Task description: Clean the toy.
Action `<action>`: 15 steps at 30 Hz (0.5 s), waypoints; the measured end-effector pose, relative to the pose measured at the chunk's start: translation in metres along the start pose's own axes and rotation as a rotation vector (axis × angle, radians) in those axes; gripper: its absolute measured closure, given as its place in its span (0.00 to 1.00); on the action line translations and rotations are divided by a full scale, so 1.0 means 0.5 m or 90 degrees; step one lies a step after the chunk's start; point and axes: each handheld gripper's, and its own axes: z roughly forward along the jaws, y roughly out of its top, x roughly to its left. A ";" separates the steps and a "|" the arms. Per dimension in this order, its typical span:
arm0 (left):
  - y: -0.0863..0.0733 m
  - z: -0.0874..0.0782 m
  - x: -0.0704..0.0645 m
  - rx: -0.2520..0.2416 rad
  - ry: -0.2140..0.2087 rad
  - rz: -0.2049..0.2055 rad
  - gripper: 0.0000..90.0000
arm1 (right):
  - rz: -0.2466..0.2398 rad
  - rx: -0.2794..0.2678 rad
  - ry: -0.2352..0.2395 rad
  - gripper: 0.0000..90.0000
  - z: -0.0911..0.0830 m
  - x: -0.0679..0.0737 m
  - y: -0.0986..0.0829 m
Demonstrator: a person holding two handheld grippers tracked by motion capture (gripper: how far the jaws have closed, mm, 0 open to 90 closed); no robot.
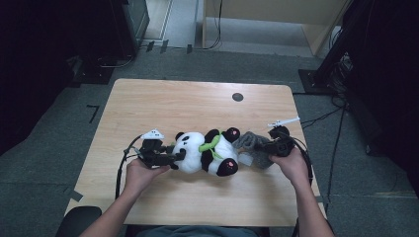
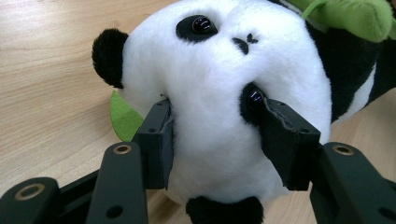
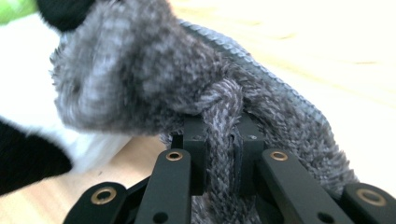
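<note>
A black-and-white plush panda (image 1: 205,152) with a green scarf lies on its back across the middle of the wooden table (image 1: 197,103). My left gripper (image 1: 173,157) is shut on the panda's white head (image 2: 219,93); its pads (image 2: 156,140) press into the plush from both sides. At the panda's feet lies a fuzzy grey knit garment (image 1: 252,148). My right gripper (image 1: 259,146) is shut on a fold of that grey fabric (image 3: 219,135), which bulges between the jaws. A ribbed grey edge (image 3: 261,74) runs along the fabric's top.
A small dark round disc (image 1: 237,97) sits near the table's far edge. Dark equipment and cables (image 1: 336,74) stand on the floor at the right; a black stand (image 1: 99,64) is at the far left. Bare tabletop lies behind the toy.
</note>
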 end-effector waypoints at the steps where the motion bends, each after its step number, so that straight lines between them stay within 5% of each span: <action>1: 0.000 0.000 0.000 0.000 0.000 0.000 0.53 | 0.015 -0.009 -0.001 0.89 -0.003 -0.007 0.002; 7: -0.002 0.000 -0.002 -0.002 0.002 0.004 0.53 | 0.044 -0.080 0.008 0.89 -0.042 -0.018 0.017; 15: -0.002 0.000 -0.004 -0.003 0.006 0.005 0.53 | -0.020 -0.164 0.044 0.89 -0.095 0.064 0.055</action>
